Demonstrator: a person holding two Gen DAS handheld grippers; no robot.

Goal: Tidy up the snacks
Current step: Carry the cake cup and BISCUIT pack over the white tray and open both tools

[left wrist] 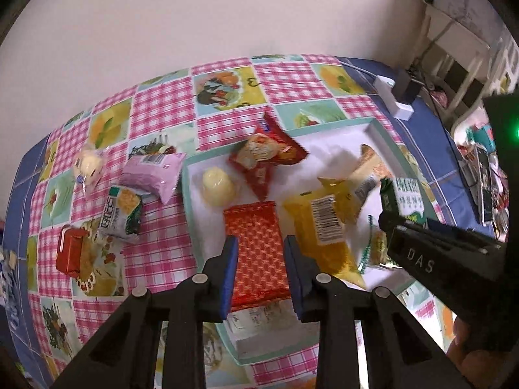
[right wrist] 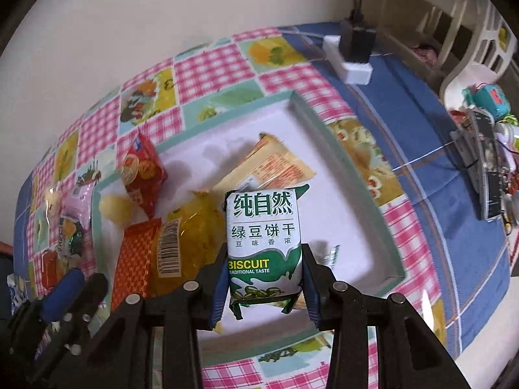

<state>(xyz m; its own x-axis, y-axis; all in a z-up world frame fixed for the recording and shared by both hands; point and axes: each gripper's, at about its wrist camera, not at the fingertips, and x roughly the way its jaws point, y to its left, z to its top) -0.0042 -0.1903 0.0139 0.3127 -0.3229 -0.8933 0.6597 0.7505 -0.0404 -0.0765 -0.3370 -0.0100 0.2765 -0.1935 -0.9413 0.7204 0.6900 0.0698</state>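
The green-and-white biscuit packet point(right wrist: 264, 246) is clamped upright between the blue pads of the right tongs point(right wrist: 264, 278), above the white tray point(right wrist: 363, 227) with the pale green rim. The right wrist view shows its printed face in full; the left wrist view shows only its upper edge point(left wrist: 404, 199) projecting past the black body of the right tongs point(left wrist: 384, 218) at the right of the frame. The orange checkered packet point(left wrist: 256, 249) lies flat in the tray directly below the left tongs point(left wrist: 261, 275), whose pads frame it on both sides; they stand at their narrowest setting, and whether the pads press on the packet cannot be determined. The right wrist view shows the left tongs point(right wrist: 81, 283) only at its lower left, side-on. Beside the orange packet lie a yellow packet with a barcode label point(left wrist: 324, 236), a red snack packet point(left wrist: 267, 159) overlapping the tray's far rim, a pale round item point(left wrist: 218, 187) and a tan packet point(left wrist: 368, 170). Only the left wrist view shows clearly the items outside the tray on the checkered surface point(left wrist: 162, 113): a pink packet point(left wrist: 152, 175), a green-and-white packet point(left wrist: 121, 212), a small red packet point(left wrist: 69, 253) and a clear-wrapped pale item point(left wrist: 88, 165). A white power strip point(right wrist: 348, 60) with a black plug rests on the blue border at the far right.
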